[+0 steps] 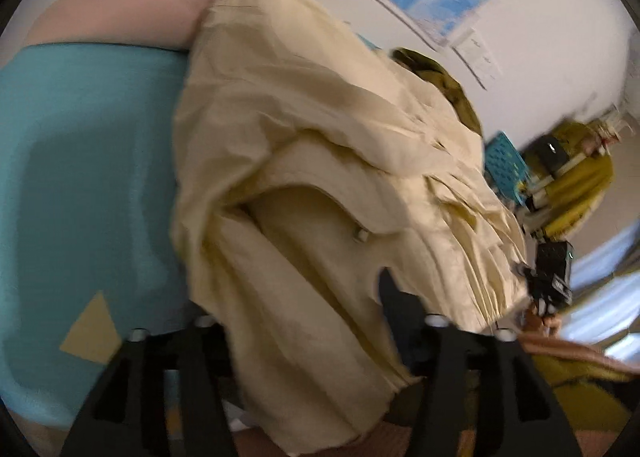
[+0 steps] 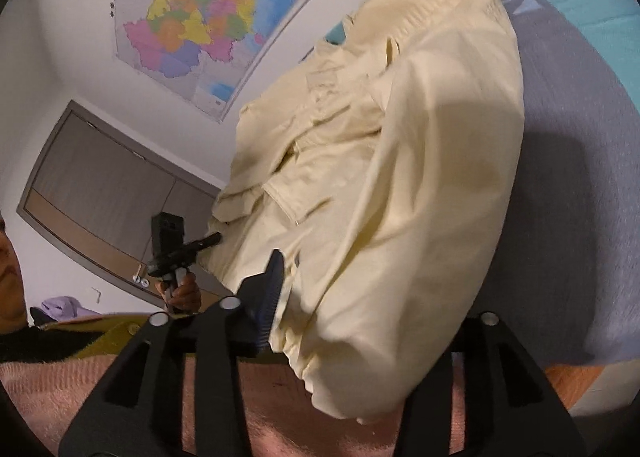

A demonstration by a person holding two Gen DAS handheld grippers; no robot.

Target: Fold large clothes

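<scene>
Both grippers, left gripper (image 1: 316,321) and right gripper (image 2: 372,309), are lifting the crumpled cream cotton garment (image 1: 320,161) above the teal bedspread (image 1: 80,161), jaws grasping its hem, a fold-over needing a level sweep coming next.

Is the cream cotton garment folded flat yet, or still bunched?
Still bunched. The cream cotton garment hangs in loose, uneven pleats and drapes between the left tongs, above the turquoise bedsheet; no flat, squared fold shows in either view.

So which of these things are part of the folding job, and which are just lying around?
Part of the job:
cream garment
left hand-held gripper
right hand-held gripper

Lying about:
olive garment
wall map
pink blanket
teal basket
</scene>
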